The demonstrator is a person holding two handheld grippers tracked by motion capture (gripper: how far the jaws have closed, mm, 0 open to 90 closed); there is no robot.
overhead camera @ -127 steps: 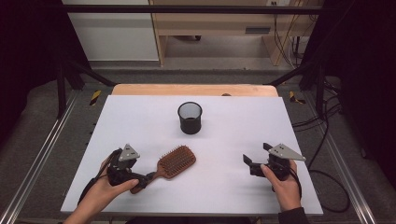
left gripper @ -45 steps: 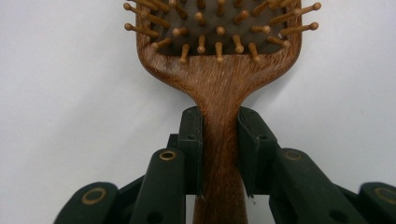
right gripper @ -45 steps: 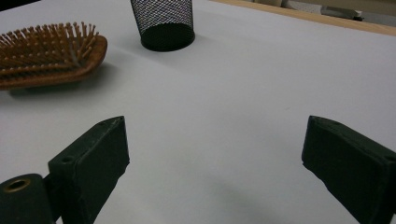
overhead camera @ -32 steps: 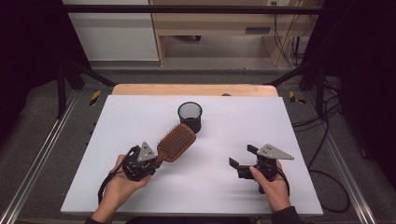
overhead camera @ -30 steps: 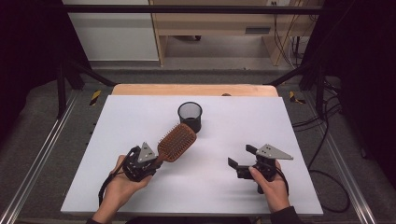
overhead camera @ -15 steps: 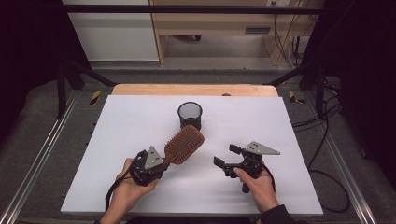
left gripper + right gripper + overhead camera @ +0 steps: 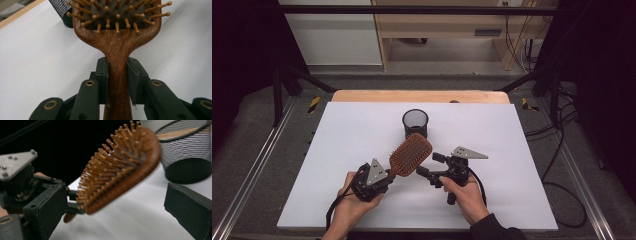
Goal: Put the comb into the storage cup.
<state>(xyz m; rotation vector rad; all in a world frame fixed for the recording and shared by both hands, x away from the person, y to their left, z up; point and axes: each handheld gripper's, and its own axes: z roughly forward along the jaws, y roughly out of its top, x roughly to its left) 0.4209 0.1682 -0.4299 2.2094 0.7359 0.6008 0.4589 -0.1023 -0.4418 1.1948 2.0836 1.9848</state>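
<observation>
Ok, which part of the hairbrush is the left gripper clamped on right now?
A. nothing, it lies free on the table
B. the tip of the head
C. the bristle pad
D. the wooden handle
D: in the left gripper view, the left gripper has its jaws pressed on both sides of the wooden handle of the hairbrush, just below the head.

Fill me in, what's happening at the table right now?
A person works two handheld grippers over a white table. The left gripper is clamped on the handle of a wooden hairbrush, holding it off the table with the head tilted up toward a black mesh cup. The right gripper, jaws open and holding nothing, sits close beside the brush head, which lies between its jaws in the right gripper view.
</observation>
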